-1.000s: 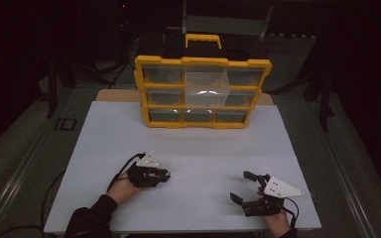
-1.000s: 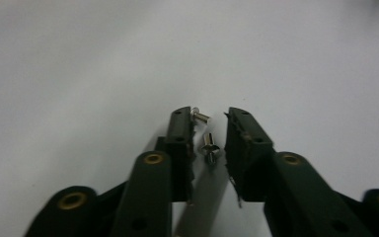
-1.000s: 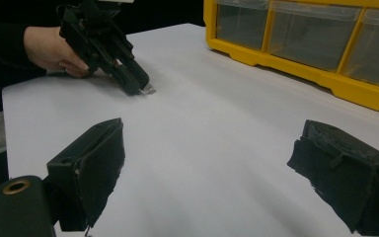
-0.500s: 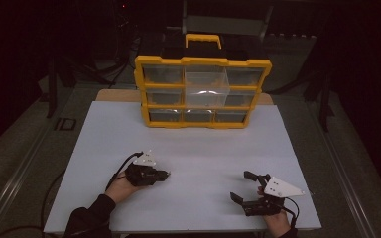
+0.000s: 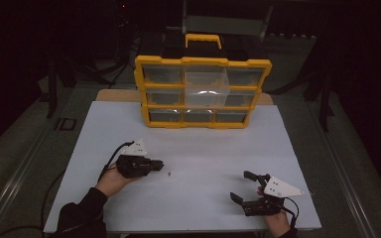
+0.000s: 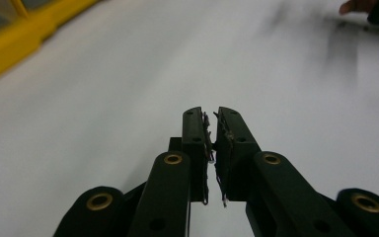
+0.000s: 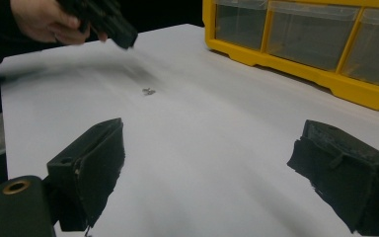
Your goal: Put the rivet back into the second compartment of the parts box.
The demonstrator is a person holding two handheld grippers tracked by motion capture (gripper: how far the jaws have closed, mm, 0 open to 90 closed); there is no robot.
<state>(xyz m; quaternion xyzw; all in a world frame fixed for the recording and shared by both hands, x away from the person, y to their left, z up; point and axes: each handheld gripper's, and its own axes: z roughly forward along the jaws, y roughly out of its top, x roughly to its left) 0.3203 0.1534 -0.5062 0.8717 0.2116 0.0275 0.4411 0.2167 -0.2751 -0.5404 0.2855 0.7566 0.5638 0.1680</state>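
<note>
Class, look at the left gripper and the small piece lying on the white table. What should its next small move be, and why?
Probably open the left gripper and lower it around the small piece. Its jaws are shut and seem to hold nothing, while the piece lies on the white table just beyond their tips, untouched.

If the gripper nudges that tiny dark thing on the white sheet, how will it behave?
The small dark piece looks tiny and light, so it would probably skid on the smooth white sheet. Lying low, it seems hard to pinch. Its shape is too small to tell whether it rolls.
</note>
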